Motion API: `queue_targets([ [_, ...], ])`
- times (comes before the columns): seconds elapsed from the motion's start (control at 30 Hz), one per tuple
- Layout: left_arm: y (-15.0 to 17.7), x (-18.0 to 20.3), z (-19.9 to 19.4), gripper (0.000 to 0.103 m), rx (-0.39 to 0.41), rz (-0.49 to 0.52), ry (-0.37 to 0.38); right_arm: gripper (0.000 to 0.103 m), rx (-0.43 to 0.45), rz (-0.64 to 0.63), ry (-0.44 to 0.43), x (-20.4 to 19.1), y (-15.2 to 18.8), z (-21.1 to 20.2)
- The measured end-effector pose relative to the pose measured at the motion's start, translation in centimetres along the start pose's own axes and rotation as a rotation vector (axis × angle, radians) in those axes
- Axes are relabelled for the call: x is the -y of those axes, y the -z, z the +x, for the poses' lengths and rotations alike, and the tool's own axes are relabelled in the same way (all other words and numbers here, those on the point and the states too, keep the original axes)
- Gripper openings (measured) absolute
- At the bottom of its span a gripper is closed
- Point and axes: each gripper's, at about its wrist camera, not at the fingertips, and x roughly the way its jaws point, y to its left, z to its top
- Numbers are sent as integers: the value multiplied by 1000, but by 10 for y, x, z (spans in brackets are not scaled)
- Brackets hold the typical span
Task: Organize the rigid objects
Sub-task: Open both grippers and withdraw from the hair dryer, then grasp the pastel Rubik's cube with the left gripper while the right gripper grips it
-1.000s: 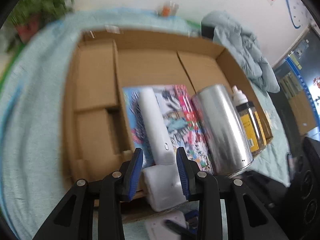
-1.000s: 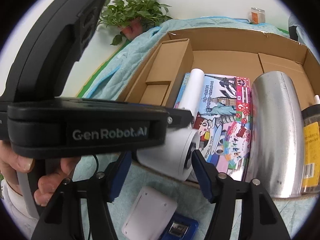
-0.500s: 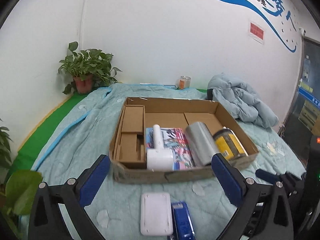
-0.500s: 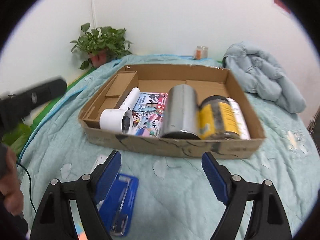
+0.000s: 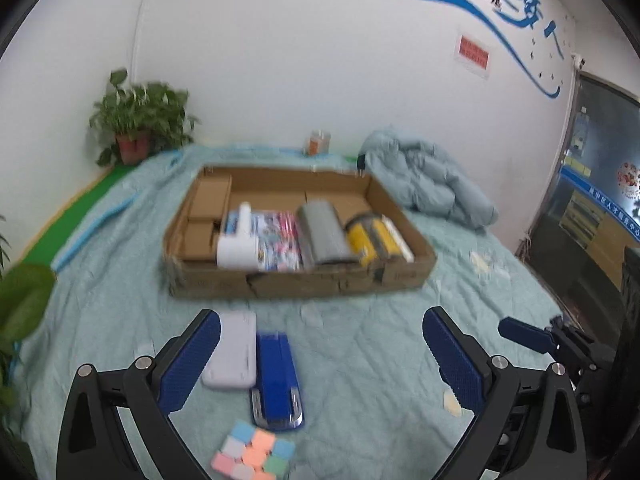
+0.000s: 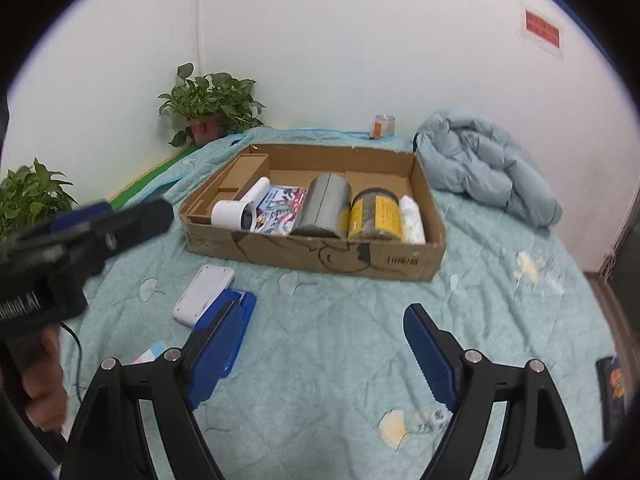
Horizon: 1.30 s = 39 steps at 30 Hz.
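Note:
A shallow cardboard box (image 5: pixel 300 280) (image 6: pixel 316 256) sits on the teal quilt. It holds a white handheld device (image 5: pixel 240 242) (image 6: pixel 240 208), a colourful booklet (image 5: pixel 278 236), a silver cylinder (image 5: pixel 324 234) (image 6: pixel 326 210), a yellow-labelled jar (image 5: pixel 370 238) (image 6: pixel 374 214) and a white bottle (image 6: pixel 412 220). In front of the box lie a white flat case (image 5: pixel 234 350) (image 6: pixel 204 294), a blue stapler (image 5: pixel 276 378) (image 6: pixel 236 312) and a pastel cube (image 5: pixel 252 454). My left gripper (image 5: pixel 320 364) is open and empty above them. My right gripper (image 6: pixel 320 352) is open and empty.
A crumpled light-blue jacket (image 5: pixel 428 180) (image 6: pixel 484 160) lies right of the box. Potted plants (image 5: pixel 136 128) (image 6: pixel 212 108) stand at the far left by the wall. A small orange jar (image 6: pixel 384 124) sits behind the box. The left gripper's body (image 6: pixel 80 240) shows in the right wrist view.
My left gripper let go of the white device in the box, opened wide and pulled back. My right gripper pulled back too. Both now hang over the quilt in front of the box.

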Motion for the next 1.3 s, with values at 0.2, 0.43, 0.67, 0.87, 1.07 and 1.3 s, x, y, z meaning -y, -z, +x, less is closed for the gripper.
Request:
queue_targets([
  [0.2, 44, -30, 30, 101, -133, -40, 14, 83, 34, -92, -192, -22, 36, 12],
  [0.43, 66, -78, 81, 84, -323, -83, 117, 83, -67, -84, -305, -42, 62, 63],
  [0.67, 76, -114, 93, 76, -390, -183, 179, 83, -109, -99, -392, -65, 73, 74],
  [0.87, 88, -127, 89, 67, -447, -202, 172, 77, -201, -120, -414, -85, 86, 96],
  [1.07, 98, -112, 92, 56, -481, -253, 250, 65, -209, -159, -408, -95, 86, 101],
  [1.3, 103, -63, 100, 58, -550, -222, 314, 62, -229, -139, -383, -66, 90, 93],
])
